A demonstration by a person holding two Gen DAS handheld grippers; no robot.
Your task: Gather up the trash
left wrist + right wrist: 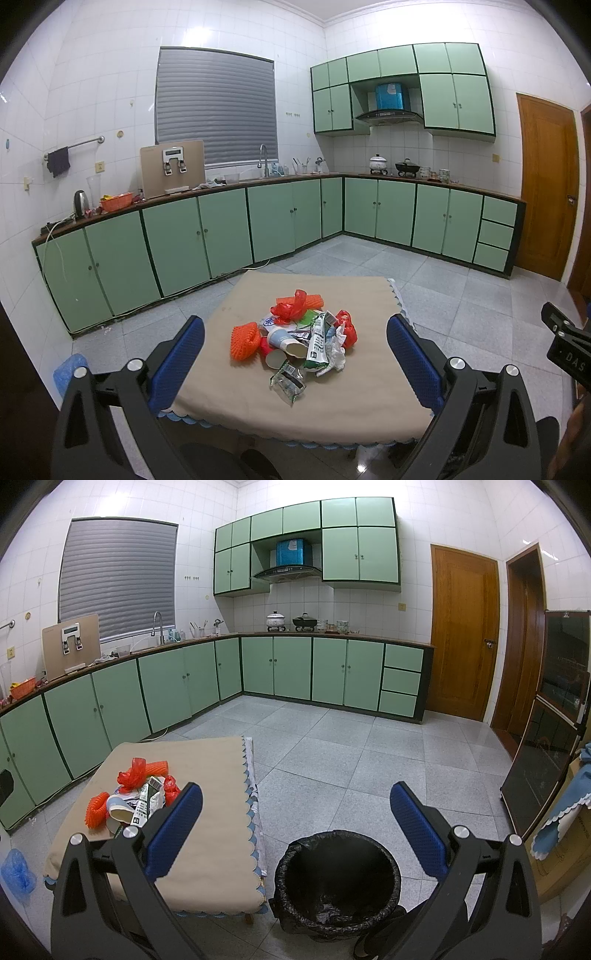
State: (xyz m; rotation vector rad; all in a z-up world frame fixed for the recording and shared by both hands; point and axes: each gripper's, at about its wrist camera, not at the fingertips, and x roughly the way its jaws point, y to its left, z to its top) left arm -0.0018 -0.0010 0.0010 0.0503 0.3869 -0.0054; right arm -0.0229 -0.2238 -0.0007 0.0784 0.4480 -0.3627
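Cloth-covered table (229, 398) with trash pile (301, 341); lined bin (338, 882) on floor (332, 757)

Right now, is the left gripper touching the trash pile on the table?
Apart. The left wrist view shows the left gripper open wide, its fingers flanking the trash pile with bare tablecloth between.

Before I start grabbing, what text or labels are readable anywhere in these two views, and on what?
"DAS": white letters on the black gripper body at the right edge of the left wrist view; further letters may be cut off.
Green-and-white wrapper in the trash pile: printed text, too small to read.
Paper cup: blue print, unreadable.
Water dispenser display: blurred.
Range hood panel: blurred.
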